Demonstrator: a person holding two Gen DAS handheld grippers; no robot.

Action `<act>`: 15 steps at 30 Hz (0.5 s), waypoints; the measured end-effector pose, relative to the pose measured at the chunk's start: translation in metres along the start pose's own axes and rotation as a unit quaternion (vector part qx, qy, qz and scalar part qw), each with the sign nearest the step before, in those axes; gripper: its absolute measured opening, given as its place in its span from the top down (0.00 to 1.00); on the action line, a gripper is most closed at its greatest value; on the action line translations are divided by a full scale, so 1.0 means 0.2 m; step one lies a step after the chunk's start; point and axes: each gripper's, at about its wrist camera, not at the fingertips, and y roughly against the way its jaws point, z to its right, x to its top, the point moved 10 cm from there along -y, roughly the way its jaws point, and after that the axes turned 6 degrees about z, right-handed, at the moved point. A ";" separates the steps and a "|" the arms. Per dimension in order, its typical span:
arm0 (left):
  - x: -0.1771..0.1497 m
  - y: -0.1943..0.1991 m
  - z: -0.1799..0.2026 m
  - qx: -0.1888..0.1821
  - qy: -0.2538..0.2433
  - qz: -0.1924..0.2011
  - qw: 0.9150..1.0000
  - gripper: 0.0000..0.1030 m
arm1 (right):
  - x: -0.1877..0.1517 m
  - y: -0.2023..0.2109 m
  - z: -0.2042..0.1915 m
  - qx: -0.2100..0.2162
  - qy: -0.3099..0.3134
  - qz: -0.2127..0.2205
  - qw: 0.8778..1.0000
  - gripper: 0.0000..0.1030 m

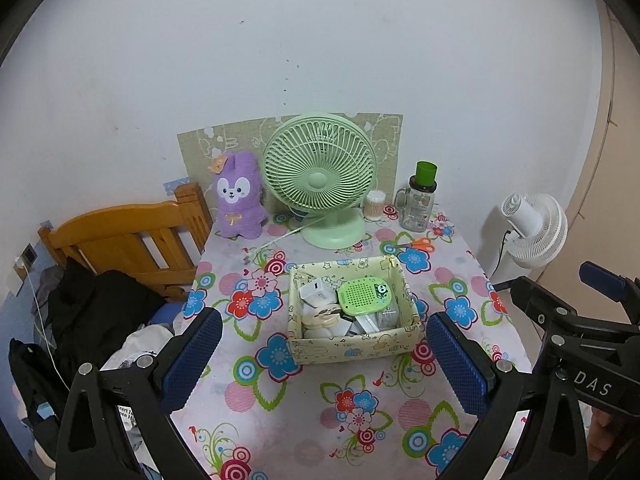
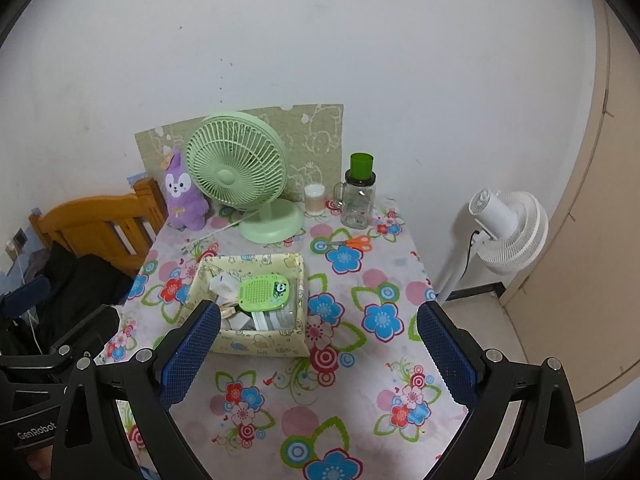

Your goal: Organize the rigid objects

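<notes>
A pale yellow fabric box [image 1: 352, 350] [image 2: 256, 342] stands mid-table on the flowered cloth. It holds a green perforated gadget [image 1: 363, 293] [image 2: 264, 292], a white charger [image 1: 316, 291] [image 2: 223, 285] and other small white items. My left gripper [image 1: 324, 354] hovers open in front of the box, nothing between its blue pads. My right gripper [image 2: 318, 348] is open too, empty, just right of the box's front. Orange-handled scissors [image 1: 418, 245] [image 2: 354, 242] lie on the cloth behind the box.
A green desk fan [image 1: 320, 178] [image 2: 238, 172], purple plush rabbit [image 1: 239, 196] [image 2: 182, 192], cotton-swab jar [image 1: 374, 203] [image 2: 315, 199] and glass jar with green lid [image 1: 420, 198] [image 2: 359, 194] line the wall. A wooden bed frame [image 1: 132, 236] stands left, a white floor fan [image 1: 536, 228] [image 2: 508, 228] right.
</notes>
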 end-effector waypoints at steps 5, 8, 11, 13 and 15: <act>0.00 0.02 -0.02 0.003 0.006 0.000 1.000 0.00 | 0.00 0.00 -0.02 0.001 0.004 0.002 1.000 0.03; 0.00 0.03 -0.04 0.005 0.005 0.001 1.000 0.00 | 0.00 0.01 -0.04 0.004 0.006 0.001 1.000 0.03; -0.01 0.03 -0.05 0.006 0.007 0.000 1.000 0.00 | 0.00 0.01 -0.05 0.005 0.008 0.002 1.000 0.03; -0.01 0.03 -0.06 0.005 0.008 -0.001 1.000 0.00 | 0.00 0.01 -0.05 0.005 0.008 0.003 1.000 0.03; -0.02 0.03 -0.07 0.007 0.008 -0.001 1.000 0.00 | 0.00 0.02 -0.06 0.006 0.008 0.002 1.000 0.03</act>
